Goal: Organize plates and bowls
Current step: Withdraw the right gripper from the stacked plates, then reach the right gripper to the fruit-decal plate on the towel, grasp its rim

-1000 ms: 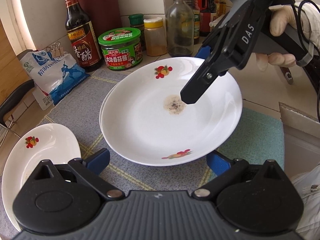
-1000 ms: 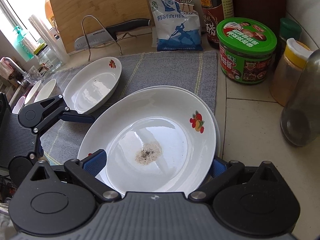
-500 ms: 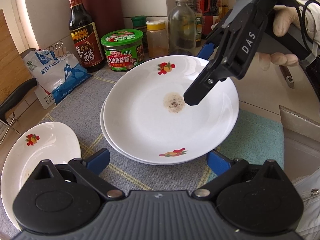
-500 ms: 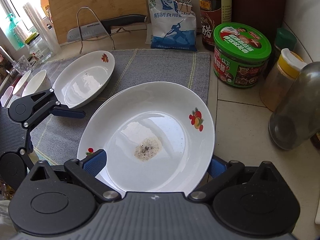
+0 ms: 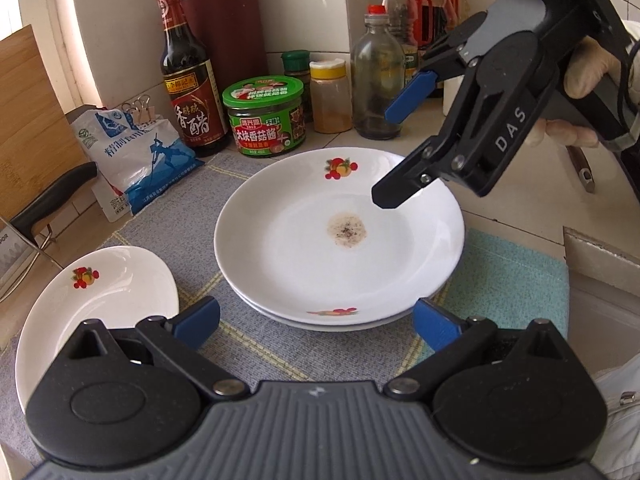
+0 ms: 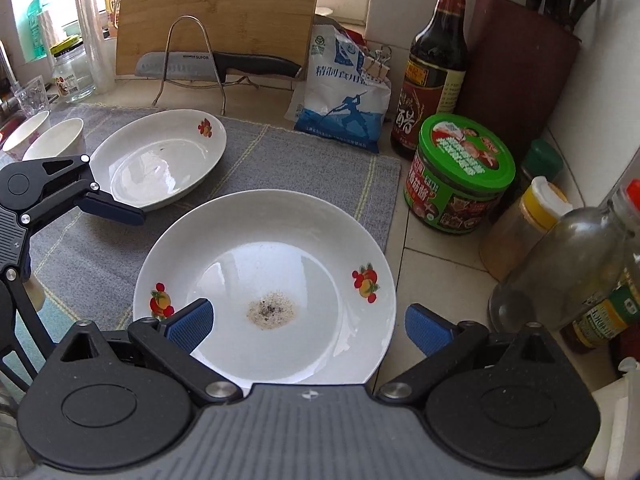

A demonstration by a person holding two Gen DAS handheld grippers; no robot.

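Observation:
Two white fruit-print plates are stacked on the grey mat; the top plate (image 5: 304, 256) (image 6: 320, 240) has a speckled residue spot, and the lower plate's rim (image 5: 320, 323) shows beneath it. A third plate (image 5: 104, 300) (image 6: 160, 164) lies apart to the left, with two white bowls (image 6: 52, 140) beyond it. My left gripper (image 5: 316, 322) is open at the stack's near rim, touching nothing. My right gripper (image 5: 400, 148) (image 6: 308, 325) hovers open above the stack's far right side, held by a gloved hand. One left finger (image 6: 120, 210) shows in the right wrist view.
Along the wall stand a vinegar bottle (image 5: 188, 80), a green-lidded jar (image 5: 266, 116), a yellow-capped spice jar (image 5: 330, 96), a glass bottle (image 5: 376, 80) and a salt bag (image 5: 136, 156). A knife on a wire rack (image 6: 216, 66) leans before a cutting board. A teal cloth (image 5: 512, 284) lies right of the mat.
The top plate has sunk from a raised, offset position to sit squarely on the lower plate. The right gripper has lifted up off it and the left gripper has drawn back.

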